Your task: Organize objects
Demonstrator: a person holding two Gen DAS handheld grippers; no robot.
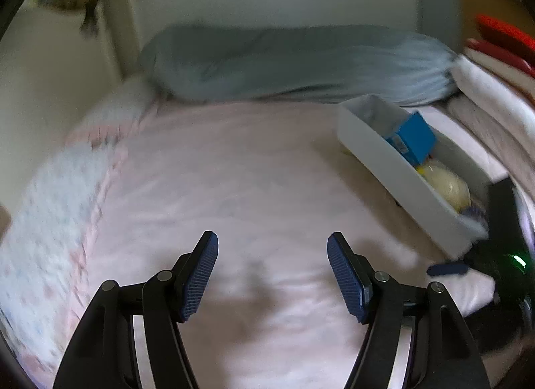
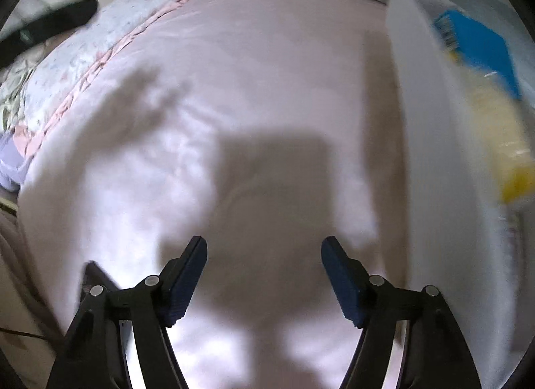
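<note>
Both my left gripper (image 1: 272,275) and right gripper (image 2: 264,280) hang spread and empty over the pink bedspread (image 1: 234,171), with the white bin (image 1: 394,168) lying lengthwise off to the right, nearer my right gripper.

A long, narrow white bin (image 1: 394,168) is seen lying on a pale pink bedspread, set at a slant toward the right side of the bed, near a grey-blue pillow at its far end. Inside it, a blue box (image 1: 413,138) with a printed label is propped at a tilt, one corner raised above the rim. Just beside the box, nearer the camera, a pale yellow rounded packet (image 1: 444,185) is lodged against the bin's wall. In the right wrist view the same bin (image 2: 434,141) is shown blurred, with the blue box (image 2: 478,47) and the yellowish packet (image 2: 501,134) inside it.
</note>
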